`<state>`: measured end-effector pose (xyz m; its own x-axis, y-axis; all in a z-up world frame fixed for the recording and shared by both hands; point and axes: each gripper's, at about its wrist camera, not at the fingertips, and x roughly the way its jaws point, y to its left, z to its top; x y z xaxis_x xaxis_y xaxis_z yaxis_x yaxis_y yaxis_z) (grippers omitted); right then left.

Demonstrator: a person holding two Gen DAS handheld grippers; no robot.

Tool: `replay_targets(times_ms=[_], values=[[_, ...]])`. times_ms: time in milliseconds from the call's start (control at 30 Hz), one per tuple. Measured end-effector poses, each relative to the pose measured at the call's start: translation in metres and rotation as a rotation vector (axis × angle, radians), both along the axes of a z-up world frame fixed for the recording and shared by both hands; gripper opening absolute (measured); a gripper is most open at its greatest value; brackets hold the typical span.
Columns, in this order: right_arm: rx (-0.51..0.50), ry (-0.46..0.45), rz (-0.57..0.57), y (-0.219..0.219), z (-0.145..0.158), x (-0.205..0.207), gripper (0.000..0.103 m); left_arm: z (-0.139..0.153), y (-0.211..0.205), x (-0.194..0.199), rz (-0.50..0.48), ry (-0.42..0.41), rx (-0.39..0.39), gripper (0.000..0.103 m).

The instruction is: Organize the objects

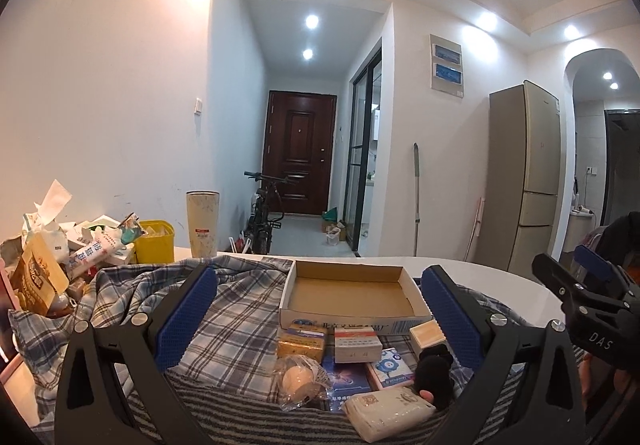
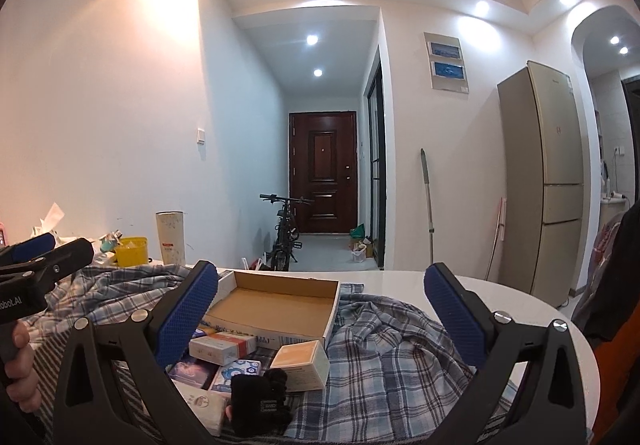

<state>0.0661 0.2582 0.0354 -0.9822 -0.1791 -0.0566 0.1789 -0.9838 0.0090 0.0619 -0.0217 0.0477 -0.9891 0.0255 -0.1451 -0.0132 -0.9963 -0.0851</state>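
An empty open cardboard box [image 1: 348, 295] [image 2: 272, 307] sits on a plaid cloth [image 1: 236, 329] [image 2: 400, 361]. In front of it lie small items: a red-and-white carton [image 1: 356, 343] [image 2: 222, 347], a gold carton [image 1: 302, 341], a tan box [image 1: 426, 335] [image 2: 300, 363], a blue tissue pack [image 1: 390, 365] [image 2: 236, 371], a white tissue pack [image 1: 388, 411], a wrapped round item [image 1: 298, 379] and a black object [image 1: 434, 373] [image 2: 260, 401]. My left gripper [image 1: 316, 309] is open and empty above them. My right gripper [image 2: 320, 307] is open and empty over the box and cloth.
A tall cup [image 1: 202, 223] [image 2: 171, 237], a yellow tub [image 1: 154, 241] [image 2: 131, 251] and a pile of packets [image 1: 52, 257] stand at the left. The white round table [image 2: 500, 297] edge curves on the right. A fridge [image 2: 548, 181] and bicycle [image 2: 286, 233] stand beyond.
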Motion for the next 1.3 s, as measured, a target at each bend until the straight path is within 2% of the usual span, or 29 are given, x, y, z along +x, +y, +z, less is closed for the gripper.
replay_targets(times_ms=[100,200,333,433,533,733,867,1200,1267,1300], values=[[0.02,-0.005,-0.023,0.0,0.002,0.003,0.103,0.001,-0.002,0.0,0.018,-0.03,-0.019,0.103],[0.046,-0.018,-0.052,0.002,0.001,0.004,0.102,-0.004,-0.01,-0.001,0.018,-0.073,0.002,0.103],[-0.011,-0.08,-0.026,0.011,-0.001,-0.001,0.1,-0.011,-0.017,-0.003,0.022,-0.116,0.015,0.103],[-0.05,-0.095,-0.001,0.019,-0.002,-0.003,0.1,-0.012,-0.018,0.002,0.0,-0.117,0.017,0.103],[-0.05,-0.102,0.011,0.021,-0.004,-0.005,0.1,-0.012,-0.014,0.002,0.017,-0.125,-0.019,0.103],[-0.077,-0.137,0.035,0.021,-0.009,-0.007,0.1,-0.017,-0.011,-0.003,0.004,-0.164,-0.015,0.103],[-0.053,-0.148,0.042,0.019,-0.013,-0.009,0.1,-0.021,-0.006,-0.006,0.011,-0.174,-0.054,0.103],[0.013,-0.157,0.085,-0.001,-0.017,-0.013,0.097,-0.04,0.0,-0.016,-0.006,-0.254,-0.059,0.103],[0.017,-0.163,0.085,-0.003,-0.021,-0.013,0.097,-0.045,-0.001,-0.019,-0.028,-0.283,-0.048,0.092],[0.015,-0.165,0.083,-0.003,-0.022,-0.013,0.096,-0.048,-0.001,-0.021,-0.042,-0.306,-0.043,0.09]])
